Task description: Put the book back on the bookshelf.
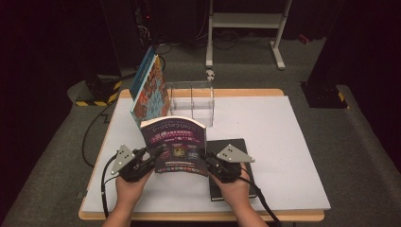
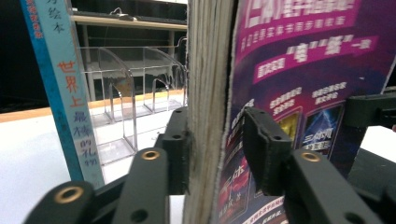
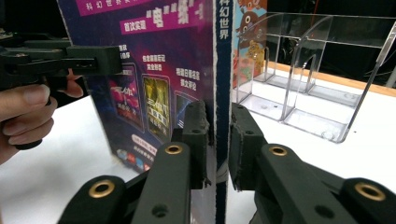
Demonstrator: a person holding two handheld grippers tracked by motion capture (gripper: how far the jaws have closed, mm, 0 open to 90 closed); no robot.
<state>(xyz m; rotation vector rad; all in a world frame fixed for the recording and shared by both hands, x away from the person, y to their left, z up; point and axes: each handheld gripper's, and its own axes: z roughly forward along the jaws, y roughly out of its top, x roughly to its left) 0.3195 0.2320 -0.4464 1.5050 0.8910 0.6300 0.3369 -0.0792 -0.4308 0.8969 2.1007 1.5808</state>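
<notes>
While the purple book point(image 1: 176, 145) stands upright near the table's point(image 1: 283, 156) front edge, the right gripper point(image 1: 208, 158) pinches its spine edge and the left gripper point(image 1: 147, 160) straddles its page edge with one pad off the cover. Both hands reach in low from either side. A clear rack point(image 1: 191, 101) stands behind.

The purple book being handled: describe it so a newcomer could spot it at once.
Start at the white table and find the clear acrylic rack at its far edge. Just in front of it, between the left claw and the right claw, the purple book stands upright. Its dark purple cover sets it apart from the blue-spined picture book leaning beside the rack and the black book lying flat.
</notes>
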